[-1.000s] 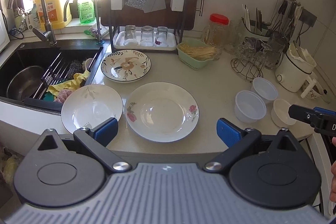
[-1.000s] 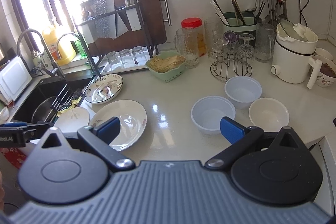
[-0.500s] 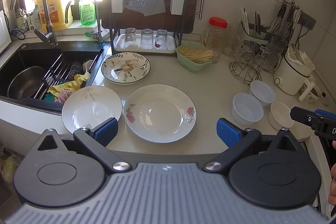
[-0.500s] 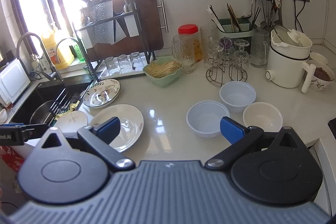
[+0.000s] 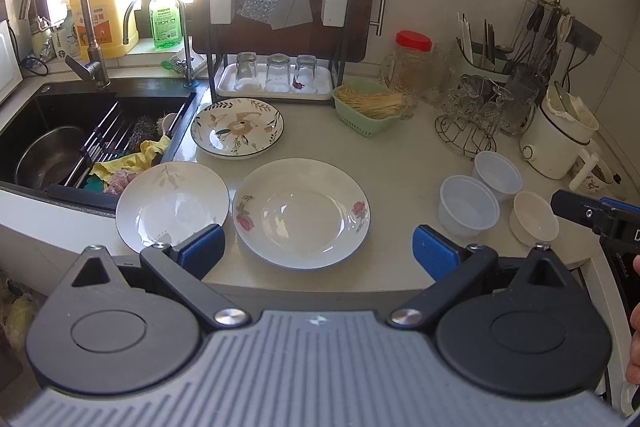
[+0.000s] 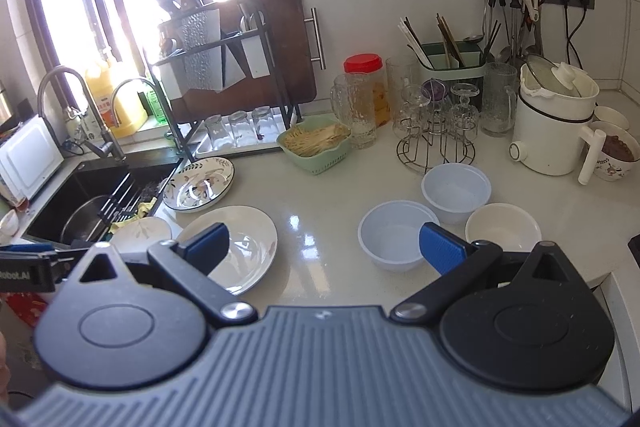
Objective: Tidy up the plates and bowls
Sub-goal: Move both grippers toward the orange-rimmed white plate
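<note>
Hand-held gripper on left (image 5: 316, 247): jaws spread wide, nothing between the blue pads, hovering at the near edge of the counter (image 5: 400, 163) just short of the rose-print plate (image 5: 301, 211). Hand-held gripper on right (image 6: 324, 247): likewise released and empty, poised over the counter edge with the nearest pale blue bowl (image 6: 394, 239) just ahead of its right finger. Plates: three, all lying flat and separate — rose-print plate in the middle front, leaf-print plate (image 5: 172, 205) touching or nearly touching its left rim and overhanging toward the sink (image 5: 60, 131), dark-rimmed floral plate (image 5: 237, 127) behind them near the glass tray. Bowls: three, upright, clustered close together to the right — two pale blue, second pale blue bowl (image 6: 456, 191) behind the first, and a small cream bowl (image 6: 503, 231) beside them. No stacking or nesting visible. Judgement: task barely begun or not begun; all six pieces yet to be gathered, plates presumably into one pile, bowls nested into another. Clutter beyond — green basket (image 5: 370, 109), wire glass rack (image 5: 466, 135), white kettle (image 5: 558, 139) — well apart from the working area.
</note>
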### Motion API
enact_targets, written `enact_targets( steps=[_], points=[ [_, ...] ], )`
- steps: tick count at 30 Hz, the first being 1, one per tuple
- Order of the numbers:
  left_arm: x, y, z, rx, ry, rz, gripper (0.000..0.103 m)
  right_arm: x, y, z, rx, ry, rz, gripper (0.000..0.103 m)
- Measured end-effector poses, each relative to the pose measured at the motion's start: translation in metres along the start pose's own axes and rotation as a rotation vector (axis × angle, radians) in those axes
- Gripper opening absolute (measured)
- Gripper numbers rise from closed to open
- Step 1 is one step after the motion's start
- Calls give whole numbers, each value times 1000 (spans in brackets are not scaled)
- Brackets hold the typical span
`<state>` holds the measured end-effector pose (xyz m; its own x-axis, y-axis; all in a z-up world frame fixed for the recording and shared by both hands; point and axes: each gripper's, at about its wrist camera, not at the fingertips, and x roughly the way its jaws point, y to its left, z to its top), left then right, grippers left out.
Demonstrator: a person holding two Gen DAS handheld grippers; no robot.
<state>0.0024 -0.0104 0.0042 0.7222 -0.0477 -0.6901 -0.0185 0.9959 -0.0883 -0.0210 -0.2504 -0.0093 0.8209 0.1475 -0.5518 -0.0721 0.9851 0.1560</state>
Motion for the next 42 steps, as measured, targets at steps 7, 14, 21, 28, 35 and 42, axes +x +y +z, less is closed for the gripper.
enact_targets(
  steps=[7,14,21,28,35,42],
  points=[
    [-4,0,-1,-1,-4,-6,102,0,-2,-1,-1,6,0,103],
    [-8,-1,-2,-3,6,1,102,-3,-2,-5,0,17,-5,103],
    [-11,-8,-7,21,44,38,102,1,-1,-2,-18,50,19,103],
    [0,4,-1,-1,66,31,102,13,2,-1,6,65,62,103],
    [29,37,8,-17,80,-12,102,39,34,-3,-33,89,30,103],
    [68,88,29,22,112,-63,102,72,83,-1,0,89,9,103]
  ],
)
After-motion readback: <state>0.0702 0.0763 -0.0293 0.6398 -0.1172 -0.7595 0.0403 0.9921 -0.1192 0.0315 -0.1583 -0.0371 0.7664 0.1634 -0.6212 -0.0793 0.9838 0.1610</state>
